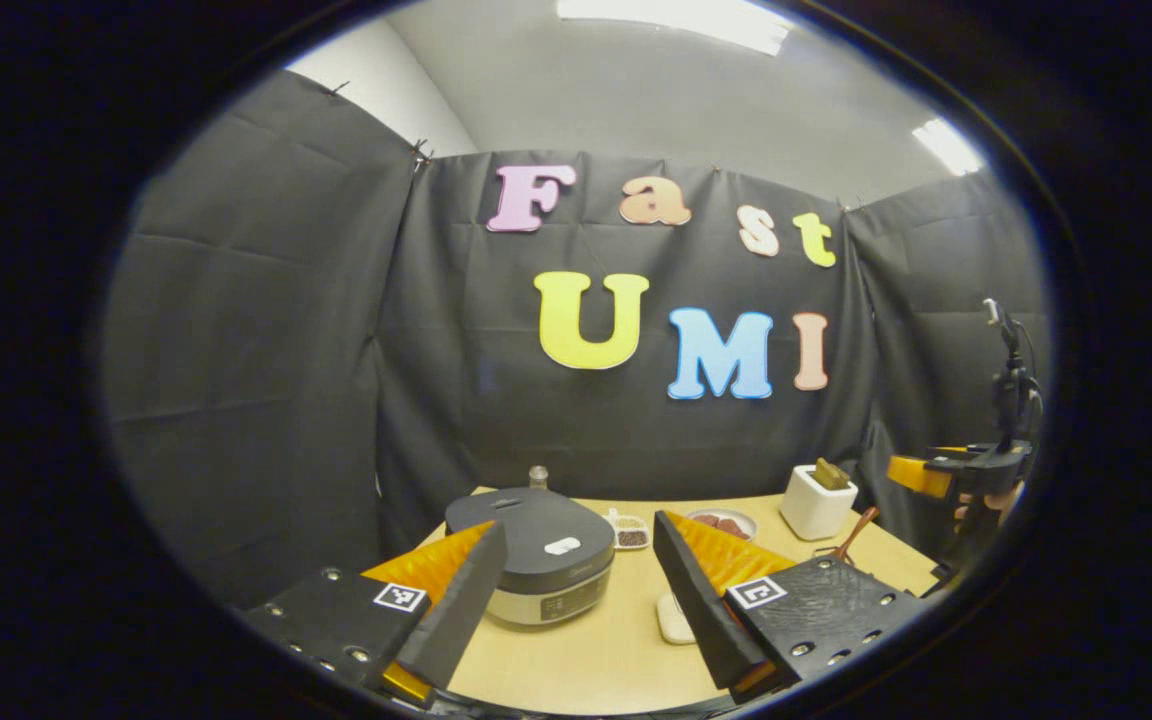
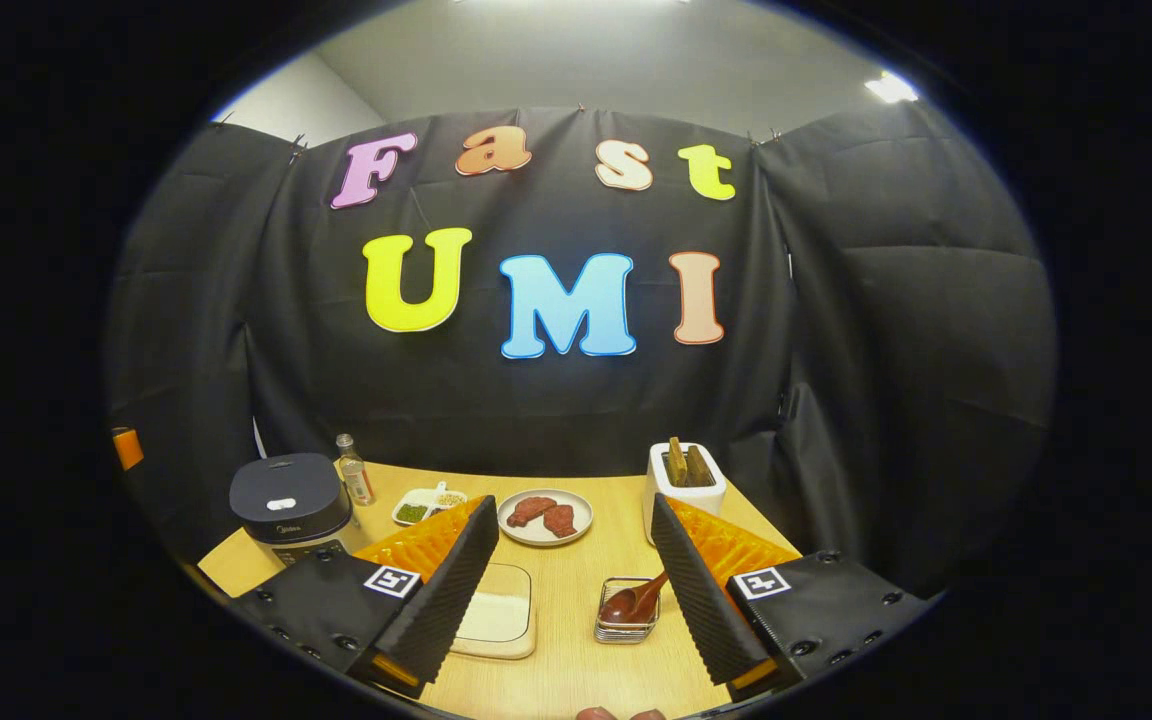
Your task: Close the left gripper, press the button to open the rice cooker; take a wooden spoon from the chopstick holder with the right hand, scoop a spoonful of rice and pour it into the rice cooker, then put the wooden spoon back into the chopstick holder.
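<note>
Here, the rice cooker (image 1: 534, 553) sits on the wooden table (image 1: 596, 650) with its dark lid down, just past the left gripper (image 1: 576, 585), whose fingers are spread wide and hold nothing. In the right gripper view the cooker (image 2: 291, 510) stands far to the left. The wooden spoon (image 2: 636, 600) rests in a small wire holder (image 2: 626, 615). A glass dish of rice (image 2: 496, 620) lies beside it. The right gripper (image 2: 571, 575) is spread wide too, with nothing in it. Behind are a plate of meat (image 2: 545, 516), a white toaster (image 2: 684, 482) and a small bottle (image 2: 354, 470).
</note>
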